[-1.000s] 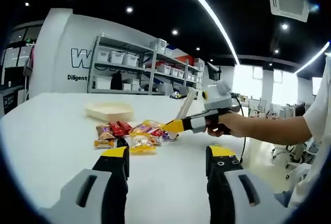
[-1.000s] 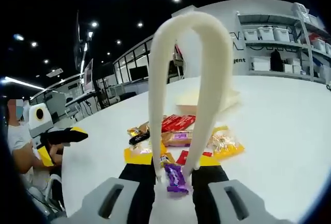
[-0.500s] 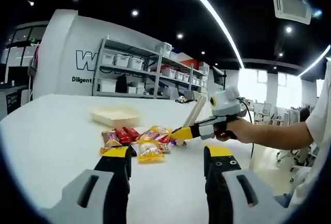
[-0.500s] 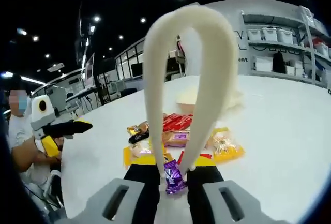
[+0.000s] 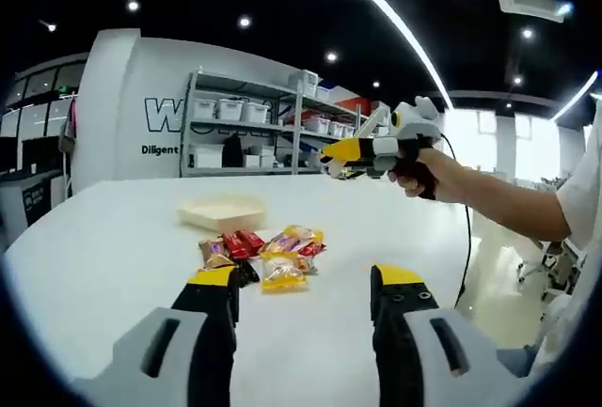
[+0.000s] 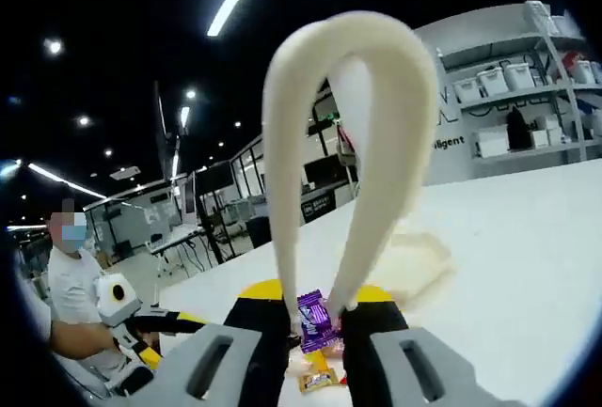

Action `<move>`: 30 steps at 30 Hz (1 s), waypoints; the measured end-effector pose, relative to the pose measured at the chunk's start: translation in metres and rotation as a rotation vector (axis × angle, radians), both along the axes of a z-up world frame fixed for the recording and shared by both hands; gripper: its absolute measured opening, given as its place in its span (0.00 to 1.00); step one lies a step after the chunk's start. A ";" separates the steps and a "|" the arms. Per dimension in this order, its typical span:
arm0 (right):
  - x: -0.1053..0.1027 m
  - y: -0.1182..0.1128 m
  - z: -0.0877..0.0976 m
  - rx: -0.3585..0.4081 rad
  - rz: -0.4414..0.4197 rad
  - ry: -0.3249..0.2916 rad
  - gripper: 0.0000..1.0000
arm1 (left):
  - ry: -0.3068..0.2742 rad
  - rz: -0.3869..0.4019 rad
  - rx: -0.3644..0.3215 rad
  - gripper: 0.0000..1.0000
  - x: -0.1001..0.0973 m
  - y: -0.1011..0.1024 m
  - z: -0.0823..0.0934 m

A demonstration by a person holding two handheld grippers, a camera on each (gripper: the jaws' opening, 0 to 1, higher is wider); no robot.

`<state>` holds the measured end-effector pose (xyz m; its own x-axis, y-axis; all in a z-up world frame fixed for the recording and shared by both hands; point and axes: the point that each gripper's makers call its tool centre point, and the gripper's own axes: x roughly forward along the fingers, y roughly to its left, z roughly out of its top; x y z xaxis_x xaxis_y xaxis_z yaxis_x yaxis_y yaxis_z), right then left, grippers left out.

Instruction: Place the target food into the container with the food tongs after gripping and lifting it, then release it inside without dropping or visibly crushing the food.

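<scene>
My right gripper (image 6: 315,296) is shut on a pair of white food tongs (image 6: 280,191). The tong tips pinch a small purple-wrapped candy (image 6: 314,320), held up in the air. Behind it lies the shallow beige container (image 6: 419,258) on the white table. From the left gripper view, the right gripper (image 5: 362,150) hangs high above the table in a person's hand, past the beige container (image 5: 223,210). A pile of wrapped snacks (image 5: 261,249) lies in front of that container. My left gripper (image 5: 301,280) is open and holds nothing, low over the table just short of the pile.
The round white table (image 5: 103,247) has bare room on all sides of the pile. Shelving with white bins (image 5: 249,130) stands at the back. A person (image 6: 71,285) holds the left gripper (image 6: 141,327) at the table's edge. One orange wrapper (image 6: 315,381) shows below the candy.
My right gripper has risen from the pile with the tongs and the purple candy, from table height to well above it. The left gripper has stayed open near the pile.
</scene>
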<state>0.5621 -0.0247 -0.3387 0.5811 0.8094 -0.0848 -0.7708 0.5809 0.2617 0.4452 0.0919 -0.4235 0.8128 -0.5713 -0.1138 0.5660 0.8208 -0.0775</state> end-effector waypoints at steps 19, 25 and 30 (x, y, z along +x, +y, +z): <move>0.013 0.037 0.035 -0.065 0.015 -0.012 0.15 | -0.003 0.033 0.131 0.56 -0.010 0.007 0.000; 0.026 0.044 0.030 -0.086 0.006 0.006 0.15 | -0.012 0.030 0.118 0.56 -0.014 0.009 0.002; 0.040 0.052 0.021 -0.113 0.015 0.014 0.16 | 0.003 0.035 0.117 0.56 -0.006 0.008 -0.001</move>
<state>0.6021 0.0271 -0.3180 0.5671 0.8027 -0.1842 -0.7763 0.5957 0.2061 0.4389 0.0997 -0.4242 0.8314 -0.5256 -0.1803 0.5371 0.8433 0.0184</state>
